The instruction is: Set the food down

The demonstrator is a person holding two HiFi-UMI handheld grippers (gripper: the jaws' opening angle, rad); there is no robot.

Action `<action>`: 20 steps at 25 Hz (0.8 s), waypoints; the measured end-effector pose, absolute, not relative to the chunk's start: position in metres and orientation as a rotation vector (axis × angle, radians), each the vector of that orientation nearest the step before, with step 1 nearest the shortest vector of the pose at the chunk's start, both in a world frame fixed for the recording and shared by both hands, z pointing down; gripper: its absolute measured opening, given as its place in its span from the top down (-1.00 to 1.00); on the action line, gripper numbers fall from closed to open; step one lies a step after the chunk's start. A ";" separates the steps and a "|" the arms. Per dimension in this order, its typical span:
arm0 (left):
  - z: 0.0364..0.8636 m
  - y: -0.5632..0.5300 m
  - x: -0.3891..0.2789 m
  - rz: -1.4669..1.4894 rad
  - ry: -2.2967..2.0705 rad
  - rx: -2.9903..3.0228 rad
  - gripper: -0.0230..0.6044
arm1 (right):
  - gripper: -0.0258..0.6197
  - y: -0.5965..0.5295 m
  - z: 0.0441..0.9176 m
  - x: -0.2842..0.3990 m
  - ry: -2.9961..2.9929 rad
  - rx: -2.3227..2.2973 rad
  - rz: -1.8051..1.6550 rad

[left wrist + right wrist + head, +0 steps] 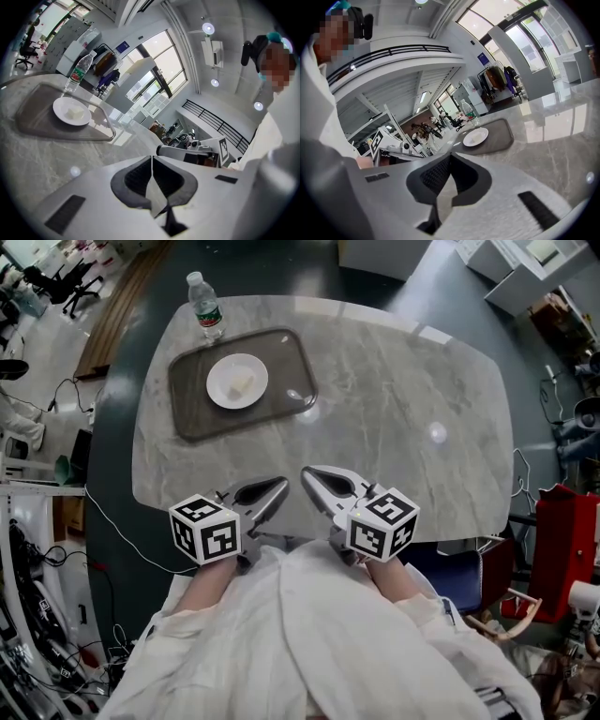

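Observation:
A pale piece of food lies on a white plate inside a grey tray at the far left of the marble table. The plate and tray also show in the left gripper view, and small in the right gripper view as plate and tray. My left gripper and right gripper rest at the table's near edge, tips almost touching. Both are shut with nothing between the jaws, well apart from the tray.
A plastic water bottle with a green label stands just beyond the tray's far left corner. A red cart is to the right of the table, cables and racks to the left. A blue chair seat sits under the near edge.

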State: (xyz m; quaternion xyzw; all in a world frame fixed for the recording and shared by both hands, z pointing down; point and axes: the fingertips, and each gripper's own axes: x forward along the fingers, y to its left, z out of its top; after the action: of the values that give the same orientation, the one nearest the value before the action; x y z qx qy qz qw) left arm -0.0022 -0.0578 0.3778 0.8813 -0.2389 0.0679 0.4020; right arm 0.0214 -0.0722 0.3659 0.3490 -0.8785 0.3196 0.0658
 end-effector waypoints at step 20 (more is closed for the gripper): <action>0.372 -0.060 0.005 0.158 -0.577 2.228 0.85 | 0.92 -0.074 0.364 0.024 -2.633 1.042 0.951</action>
State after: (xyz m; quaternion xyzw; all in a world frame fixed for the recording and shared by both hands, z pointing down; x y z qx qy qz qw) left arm 0.0051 -0.0604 0.3721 0.8829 -0.2286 0.0628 0.4053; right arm 0.0243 -0.0742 0.3636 0.3476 -0.8789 0.3175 0.0770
